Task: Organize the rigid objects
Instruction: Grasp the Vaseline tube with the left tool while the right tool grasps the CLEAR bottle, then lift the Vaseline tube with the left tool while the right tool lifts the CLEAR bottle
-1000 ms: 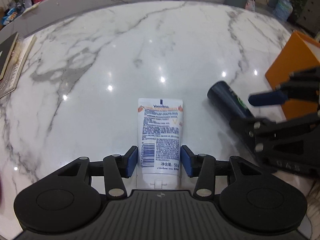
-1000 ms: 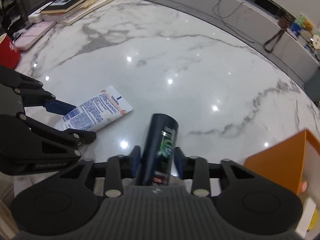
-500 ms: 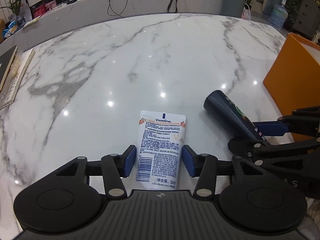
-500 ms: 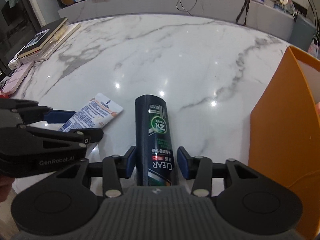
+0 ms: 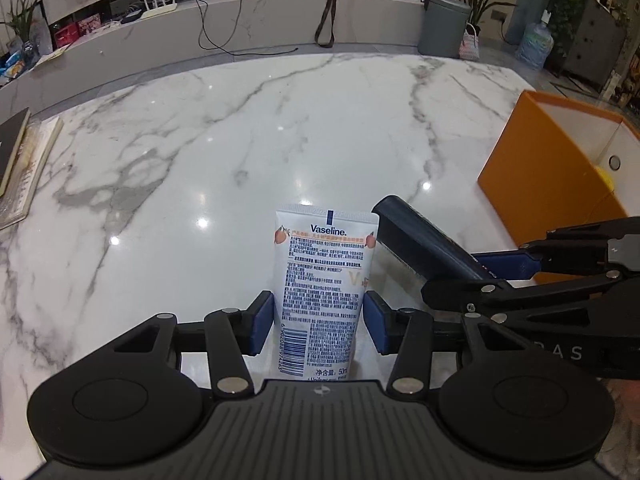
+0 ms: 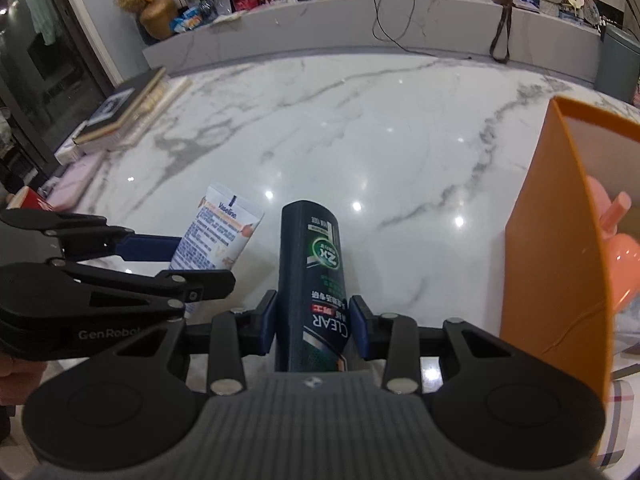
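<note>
My left gripper (image 5: 319, 322) is shut on a white Vaseline tube (image 5: 324, 276) and holds it above the marble table (image 5: 240, 140). My right gripper (image 6: 312, 322) is shut on a dark blue CLEAR bottle (image 6: 314, 280), also lifted. The two grippers are side by side: the bottle (image 5: 424, 242) shows just right of the tube in the left wrist view, and the tube (image 6: 216, 236) shows left of the bottle in the right wrist view. An open orange box (image 6: 556, 248) stands to the right.
The orange box (image 5: 540, 172) holds a pink object (image 6: 616, 248) and something yellow (image 5: 606, 178). Books (image 6: 124, 112) lie at the table's far left, also in the left wrist view (image 5: 20, 160). A pink case (image 6: 76, 184) and a red cup (image 6: 30, 200) sit left.
Both grippers have risen from the table with the tube and bottle in them. The orange box has come closer on the right and its inside now shows.
</note>
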Available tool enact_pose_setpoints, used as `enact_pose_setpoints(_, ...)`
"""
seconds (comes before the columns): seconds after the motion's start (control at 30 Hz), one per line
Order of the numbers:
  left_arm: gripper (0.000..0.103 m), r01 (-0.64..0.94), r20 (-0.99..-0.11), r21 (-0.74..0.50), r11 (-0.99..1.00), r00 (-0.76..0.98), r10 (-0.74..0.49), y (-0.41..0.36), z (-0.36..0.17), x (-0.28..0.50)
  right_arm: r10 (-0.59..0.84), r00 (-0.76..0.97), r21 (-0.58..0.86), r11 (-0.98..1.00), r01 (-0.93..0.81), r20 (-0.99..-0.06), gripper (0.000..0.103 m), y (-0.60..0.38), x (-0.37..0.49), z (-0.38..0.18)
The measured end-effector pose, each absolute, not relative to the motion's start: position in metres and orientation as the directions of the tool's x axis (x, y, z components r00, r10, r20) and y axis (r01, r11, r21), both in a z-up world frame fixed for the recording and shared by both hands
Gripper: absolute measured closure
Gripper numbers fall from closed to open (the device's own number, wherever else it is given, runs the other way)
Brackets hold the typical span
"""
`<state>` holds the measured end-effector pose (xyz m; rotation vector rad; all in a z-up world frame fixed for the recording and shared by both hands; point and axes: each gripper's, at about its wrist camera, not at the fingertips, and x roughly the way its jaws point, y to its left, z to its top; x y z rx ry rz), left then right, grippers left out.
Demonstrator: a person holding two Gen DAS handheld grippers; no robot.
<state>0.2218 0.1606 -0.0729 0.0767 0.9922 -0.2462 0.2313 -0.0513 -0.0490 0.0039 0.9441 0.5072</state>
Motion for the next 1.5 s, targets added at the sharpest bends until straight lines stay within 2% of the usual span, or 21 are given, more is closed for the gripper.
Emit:
enact_pose_setpoints(0.27,0.050,0.224,-0.815,-0.080,0.971,0.546,-0.193,0.157,-0.051,0.199,0.465,0.484,0.263,0.865,-0.427,-0.742,0.066,-0.064,0.217,-0.031)
enact_pose_setpoints(0.3,0.078,0.225,-0.812,-0.080,0.971,0.550,-0.194,0.156,-0.048,0.197,0.469,0.484,0.266,0.862,-0.431,-0.739,0.066,-0.065,0.215,-0.029)
enact_pose_setpoints(0.33,0.099,0.237,-0.814,-0.077,0.969,0.545,-0.198,0.154,-0.046,0.195,0.474,0.481,0.268,0.859,-0.435,-0.737,0.066,-0.066,0.213,-0.027)
enact_pose_setpoints(0.37,0.103,0.242,-0.815,-0.095,0.966,0.538,-0.215,0.153,-0.043,0.193,0.477,0.479,0.272,0.858,-0.435,-0.737,0.066,-0.068,0.211,-0.026)
enact_pose_setpoints(0.53,0.103,0.234,-0.816,-0.058,0.970,0.549,-0.181,0.146,-0.036,0.184,0.489,0.482,0.277,0.851,-0.447,-0.727,0.066,-0.074,0.200,-0.018)
enact_pose_setpoints(0.67,0.093,0.165,-0.819,-0.080,0.983,0.551,-0.160,0.157,-0.033,0.189,0.476,0.488,0.263,0.858,-0.442,-0.732,0.066,-0.076,0.195,-0.017)
enact_pose_setpoints(0.83,0.056,0.124,-0.842,-0.075,0.989,0.523,-0.130,0.161,-0.046,0.198,0.447,0.501,0.235,0.872,-0.430,-0.741,0.066,-0.074,0.199,-0.024)
enact_pose_setpoints(0.87,0.054,0.150,-0.837,-0.044,0.988,0.534,-0.119,0.158,-0.047,0.199,0.440,0.501,0.233,0.876,-0.423,-0.746,0.066,-0.073,0.201,-0.026)
enact_pose_setpoints(0.93,0.042,0.260,-0.822,0.061,0.964,0.561,-0.099,0.146,-0.048,0.199,0.416,0.505,0.213,0.887,-0.411,-0.756,0.066,-0.071,0.205,-0.029)
enact_pose_setpoints(1.0,0.037,0.361,-0.817,0.140,0.922,0.568,-0.098,0.136,-0.052,0.201,0.410,0.513,0.198,0.887,-0.418,-0.754,0.066,-0.067,0.206,-0.032)
enact_pose_setpoints(1.1,0.033,0.481,-0.841,0.189,0.856,0.530,-0.112,0.130,-0.064,0.212,0.409,0.506,0.189,0.883,-0.429,-0.759,0.066,-0.062,0.211,-0.040)
enact_pose_setpoints(1.43,0.028,0.603,-0.884,0.134,0.787,0.432,-0.180,0.132,-0.107,0.236,0.394,0.514,0.160,0.884,-0.440,-0.762,0.066,-0.052,0.221,-0.055)
enact_pose_setpoints(1.5,0.032,0.601,-0.873,0.122,0.790,0.444,-0.203,0.135,-0.108,0.236,0.398,0.507,0.170,0.883,-0.437,-0.764,0.066,-0.051,0.224,-0.058)
